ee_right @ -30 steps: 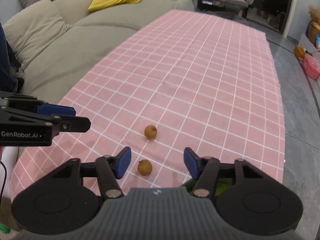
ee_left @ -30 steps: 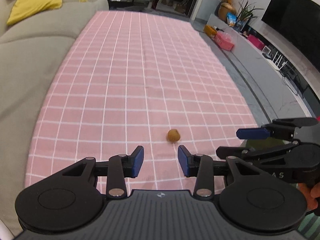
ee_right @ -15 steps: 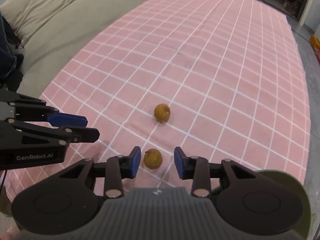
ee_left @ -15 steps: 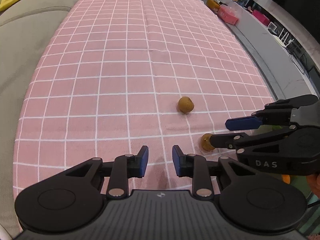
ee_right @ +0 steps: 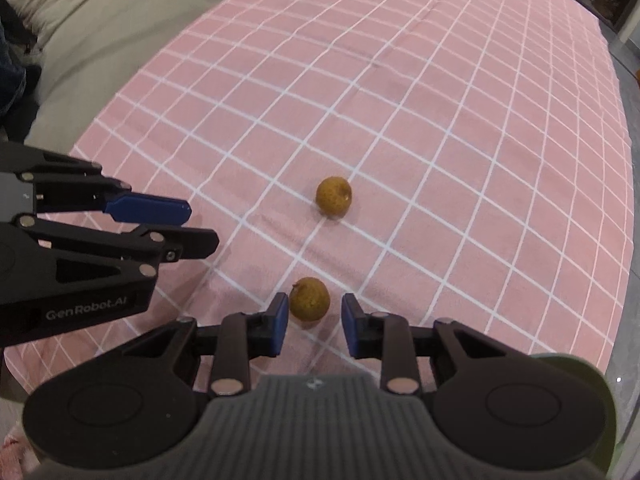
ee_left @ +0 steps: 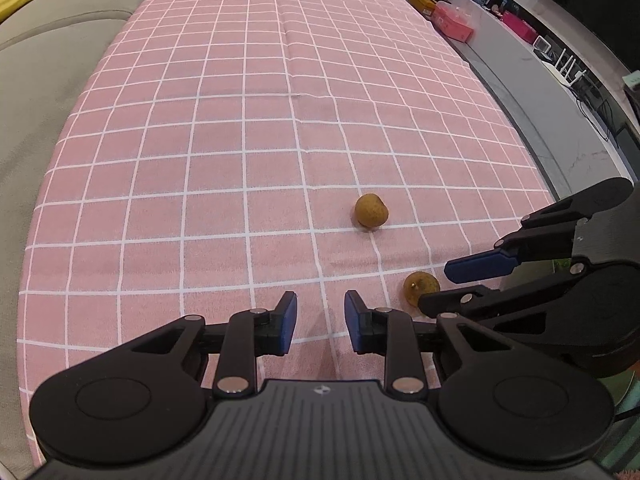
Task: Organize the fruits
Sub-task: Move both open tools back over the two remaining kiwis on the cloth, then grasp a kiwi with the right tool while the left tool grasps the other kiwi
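Two small brown round fruits lie on the pink checked tablecloth (ee_left: 240,120). The near fruit (ee_right: 309,299) sits between the tips of my right gripper (ee_right: 314,324), which is open around it without touching; it also shows in the left wrist view (ee_left: 420,286), partly behind the right gripper's fingers (ee_left: 480,266). The far fruit (ee_right: 333,195) lies a short way beyond, also in the left wrist view (ee_left: 371,210). My left gripper (ee_left: 321,322) is open and empty, low over the cloth to the left of the near fruit; it appears in the right wrist view (ee_right: 160,224).
A beige sofa (ee_left: 36,72) runs along the table's left side. A green plate edge (ee_right: 600,384) shows at the near right under my right gripper. A grey TV bench (ee_left: 560,92) with boxes runs along the right.
Both grippers have moved forward and down toward the cloth. The right gripper's jaws have narrowed and now bracket the near fruit. The left gripper's jaws have narrowed too.
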Available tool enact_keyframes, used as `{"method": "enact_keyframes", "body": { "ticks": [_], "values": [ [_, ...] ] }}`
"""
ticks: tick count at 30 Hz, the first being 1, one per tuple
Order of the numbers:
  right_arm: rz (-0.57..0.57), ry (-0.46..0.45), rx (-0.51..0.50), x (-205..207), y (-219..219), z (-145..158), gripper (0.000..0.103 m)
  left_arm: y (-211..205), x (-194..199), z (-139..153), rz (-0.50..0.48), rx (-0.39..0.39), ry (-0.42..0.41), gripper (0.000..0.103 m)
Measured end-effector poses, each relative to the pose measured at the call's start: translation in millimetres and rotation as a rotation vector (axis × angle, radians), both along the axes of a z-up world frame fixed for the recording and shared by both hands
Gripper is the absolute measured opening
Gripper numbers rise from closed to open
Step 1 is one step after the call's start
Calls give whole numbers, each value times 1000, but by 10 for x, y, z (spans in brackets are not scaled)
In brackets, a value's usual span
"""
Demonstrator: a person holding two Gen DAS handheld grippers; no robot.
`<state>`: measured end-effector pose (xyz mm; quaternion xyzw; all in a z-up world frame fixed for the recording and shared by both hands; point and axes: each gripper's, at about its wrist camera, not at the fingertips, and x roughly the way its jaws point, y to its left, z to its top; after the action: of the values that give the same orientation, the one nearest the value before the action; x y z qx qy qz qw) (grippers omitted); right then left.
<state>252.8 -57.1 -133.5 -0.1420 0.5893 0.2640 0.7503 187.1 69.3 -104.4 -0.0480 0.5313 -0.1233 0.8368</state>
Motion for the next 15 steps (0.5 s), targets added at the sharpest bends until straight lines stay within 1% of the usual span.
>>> {"method": "enact_keyframes", "body": {
  "ticks": [7,13,15],
  "values": [
    [38,30,-52,49,115,-68,25,-16,2,59,-10,-23,-24,32],
    [64,61,-80,113,235,-156,25,-36,15,65,-11,-22,-28,32],
    [66,57,-83,118,252,-160,21,-40,22,70,-11,-24,-31,32]
  ]
}}
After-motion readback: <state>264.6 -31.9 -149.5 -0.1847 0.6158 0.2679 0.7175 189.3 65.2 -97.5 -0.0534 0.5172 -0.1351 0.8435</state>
